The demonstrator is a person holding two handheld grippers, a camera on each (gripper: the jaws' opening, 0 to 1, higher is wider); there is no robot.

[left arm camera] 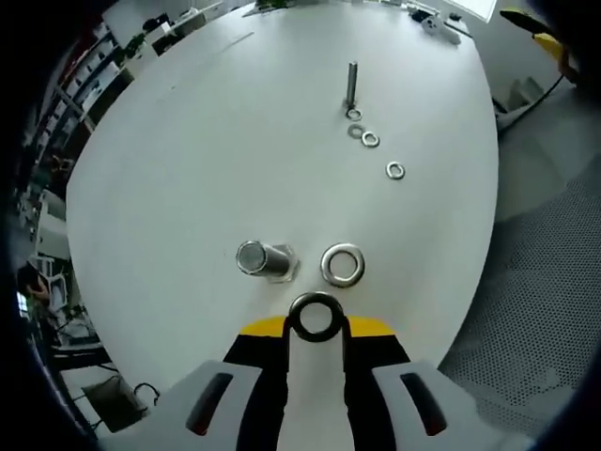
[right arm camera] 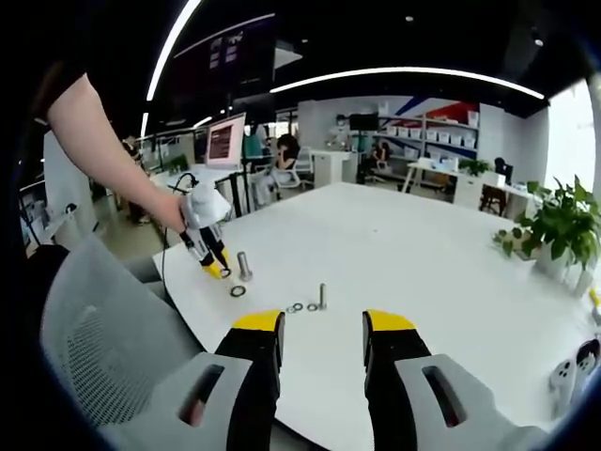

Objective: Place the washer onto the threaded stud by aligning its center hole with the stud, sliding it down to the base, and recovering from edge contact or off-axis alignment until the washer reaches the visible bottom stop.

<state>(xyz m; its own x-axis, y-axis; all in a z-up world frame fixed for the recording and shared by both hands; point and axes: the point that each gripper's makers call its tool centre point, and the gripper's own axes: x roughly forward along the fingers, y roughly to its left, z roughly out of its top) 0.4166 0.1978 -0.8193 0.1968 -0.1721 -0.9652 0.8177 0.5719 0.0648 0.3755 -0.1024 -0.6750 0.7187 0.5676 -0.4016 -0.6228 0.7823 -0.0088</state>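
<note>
My left gripper (left arm camera: 316,327) is shut on a dark steel washer (left arm camera: 316,303), held upright at the yellow jaw tips. Just beyond it a thick threaded stud (left arm camera: 263,260) stands on the white table (left arm camera: 188,169), and a second large washer (left arm camera: 343,265) lies flat to its right. In the right gripper view the left gripper (right arm camera: 214,256) hangs close beside that stud (right arm camera: 244,266), with the flat washer (right arm camera: 238,291) next to it. My right gripper (right arm camera: 324,340) is open and holds nothing, near the table's edge.
A thin stud (left arm camera: 352,85) stands farther off, with three small washers (left arm camera: 370,139) in a row beside it; the thin stud (right arm camera: 322,296) is also just ahead of my right jaws. A person's arm (right arm camera: 103,150) holds the left gripper. A mesh chair (right arm camera: 103,348) is at the left, a plant (right arm camera: 563,225) at the right.
</note>
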